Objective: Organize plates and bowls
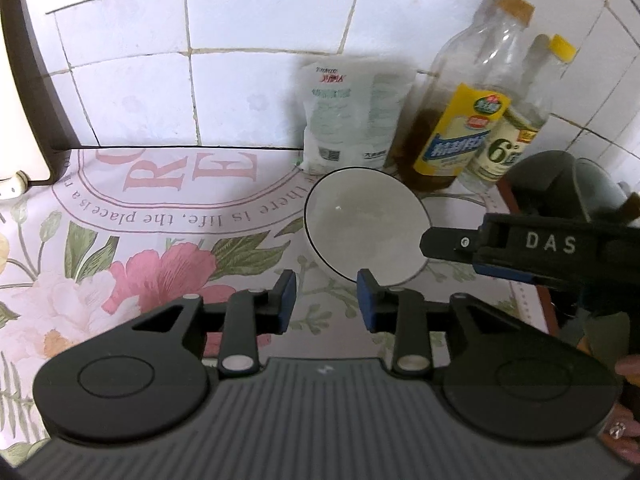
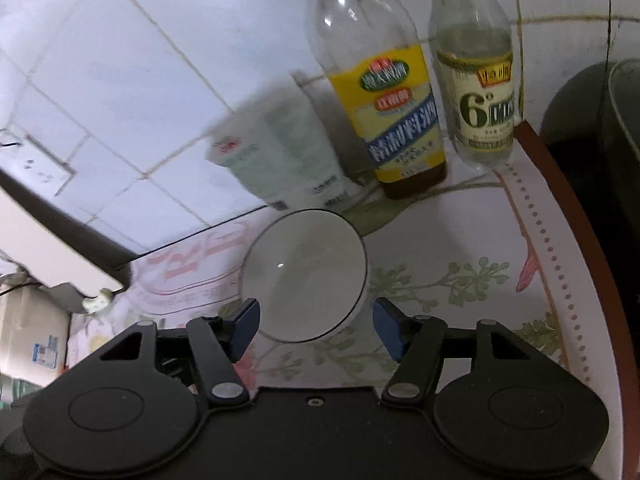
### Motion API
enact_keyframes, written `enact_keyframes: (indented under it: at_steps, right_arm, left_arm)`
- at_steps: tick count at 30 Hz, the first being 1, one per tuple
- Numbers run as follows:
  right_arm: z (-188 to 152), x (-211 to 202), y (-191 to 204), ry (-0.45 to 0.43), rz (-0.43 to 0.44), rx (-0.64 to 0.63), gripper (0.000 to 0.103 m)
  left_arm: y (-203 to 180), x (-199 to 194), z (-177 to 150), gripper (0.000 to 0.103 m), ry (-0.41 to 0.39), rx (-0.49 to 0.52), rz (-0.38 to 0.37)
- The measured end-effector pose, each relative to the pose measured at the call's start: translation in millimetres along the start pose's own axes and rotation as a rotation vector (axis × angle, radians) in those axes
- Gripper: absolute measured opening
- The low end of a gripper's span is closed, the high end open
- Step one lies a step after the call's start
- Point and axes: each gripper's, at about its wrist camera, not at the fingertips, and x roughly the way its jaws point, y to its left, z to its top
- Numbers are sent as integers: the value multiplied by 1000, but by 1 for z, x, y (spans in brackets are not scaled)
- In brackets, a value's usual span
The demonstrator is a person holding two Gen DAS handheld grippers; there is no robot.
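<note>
A white bowl with a thin dark rim (image 1: 366, 224) (image 2: 306, 274) stands upright on the floral tablecloth (image 1: 160, 240), near the back wall. My left gripper (image 1: 327, 304) hovers just in front of it, jaws open and empty, its right pad near the bowl's near rim. In the left wrist view the right gripper (image 1: 448, 242) reaches in from the right, its finger tip at the bowl's right edge. In the right wrist view the right gripper (image 2: 316, 330) is open with nothing gripped, the bowl's near rim lying between its blue pads (image 2: 246, 326).
Behind the bowl stand a white packet (image 1: 348, 116), a yellow-labelled bottle (image 1: 460, 120) and a smaller clear bottle (image 1: 516, 128). A dark pot (image 2: 604, 112) sits past the table's brown right edge (image 2: 560, 184). A white appliance (image 1: 20, 100) stands at the left against the tiled wall.
</note>
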Motion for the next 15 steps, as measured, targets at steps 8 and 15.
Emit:
enact_keyframes:
  at_steps: [8,15]
  right_arm:
    - [9,39,-12,50,-47,60,68]
    - [11,65,-21,88,-52,107,68]
  left_arm:
    - [6,41,4,40,28,-60,19]
    - [8,70,11,41,59,-74,37]
